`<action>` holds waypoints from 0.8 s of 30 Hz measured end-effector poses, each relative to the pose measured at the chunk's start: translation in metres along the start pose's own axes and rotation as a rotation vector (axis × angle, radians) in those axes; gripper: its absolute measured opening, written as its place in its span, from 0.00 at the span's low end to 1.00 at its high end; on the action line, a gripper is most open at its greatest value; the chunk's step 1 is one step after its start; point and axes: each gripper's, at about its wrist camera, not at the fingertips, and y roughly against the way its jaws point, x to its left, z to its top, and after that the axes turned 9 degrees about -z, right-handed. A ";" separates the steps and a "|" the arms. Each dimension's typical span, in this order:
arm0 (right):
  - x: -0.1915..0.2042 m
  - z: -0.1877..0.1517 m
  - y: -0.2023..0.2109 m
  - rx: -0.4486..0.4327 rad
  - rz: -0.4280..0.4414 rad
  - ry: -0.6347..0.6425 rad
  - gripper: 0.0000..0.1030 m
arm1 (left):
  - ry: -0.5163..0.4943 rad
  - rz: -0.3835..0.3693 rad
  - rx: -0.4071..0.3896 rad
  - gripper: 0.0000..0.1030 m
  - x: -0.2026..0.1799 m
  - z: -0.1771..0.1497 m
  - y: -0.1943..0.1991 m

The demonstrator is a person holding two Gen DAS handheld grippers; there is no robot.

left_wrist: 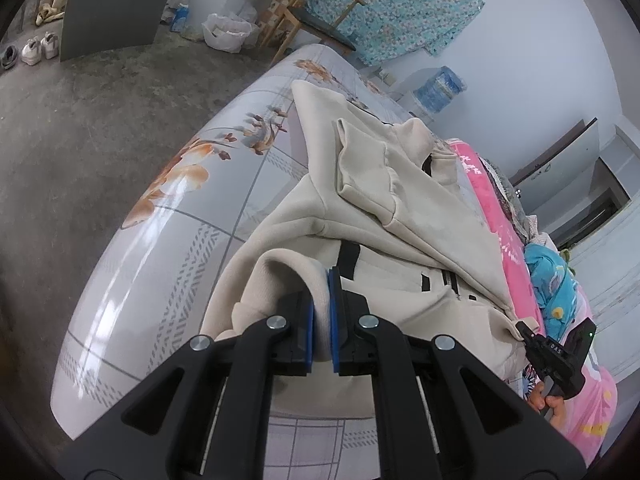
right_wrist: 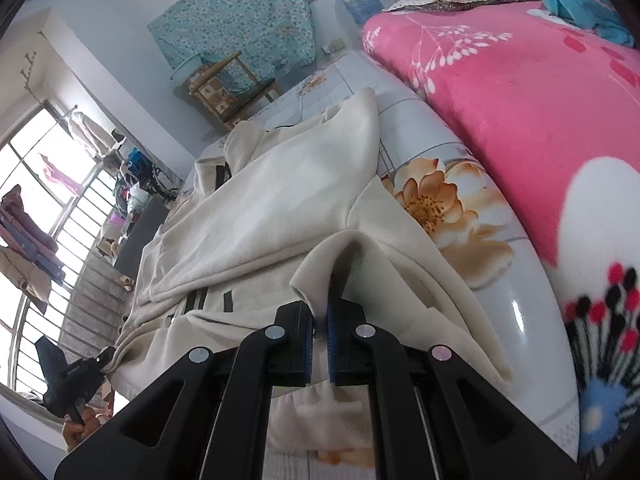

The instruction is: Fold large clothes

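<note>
- The step in hand looks like carrying the near hem of the cream jacket (left_wrist: 400,208) over toward its far end; to do it well both corners should travel level and together, so the fold line comes out straight across the body.
- Keep the cloth taut between the two hands (slack there would leave a sagging crease), and lower both corners flat before letting go.
- The left gripper (left_wrist: 322,312) is pinching a thick rolled edge of the jacket between its blue pads.
- The right gripper (right_wrist: 320,320) is pressed nearly together on a thinner fold of the same hem.
- In the left wrist view the right gripper (left_wrist: 540,344) shows at the near right, gripping the jacket's other corner; a hand (left_wrist: 552,404) holds it.
- The jacket lies on the floral sheet (left_wrist: 168,216), stretching away from both grippers, sleeves already folded inward on top.
- A pink blanket (right_wrist: 520,112) lies just beside it, to the right.
</note>
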 end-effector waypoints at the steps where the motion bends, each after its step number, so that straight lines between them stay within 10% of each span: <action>1: 0.001 0.001 -0.003 0.005 -0.005 0.002 0.08 | 0.000 0.002 0.000 0.09 0.000 0.001 0.000; 4: 0.000 0.001 -0.002 0.007 -0.001 -0.007 0.25 | 0.007 -0.013 -0.001 0.14 0.000 0.000 0.004; 9: 0.000 -0.003 0.031 -0.078 -0.018 0.027 0.58 | -0.042 0.034 -0.096 0.50 -0.006 0.000 0.032; 21: -0.017 -0.023 0.035 -0.052 -0.326 0.156 0.64 | -0.193 0.346 0.002 0.58 -0.009 -0.024 0.017; 24: -0.006 -0.026 0.027 -0.079 -0.395 0.244 0.53 | -0.242 0.356 -0.004 0.43 -0.015 -0.028 0.011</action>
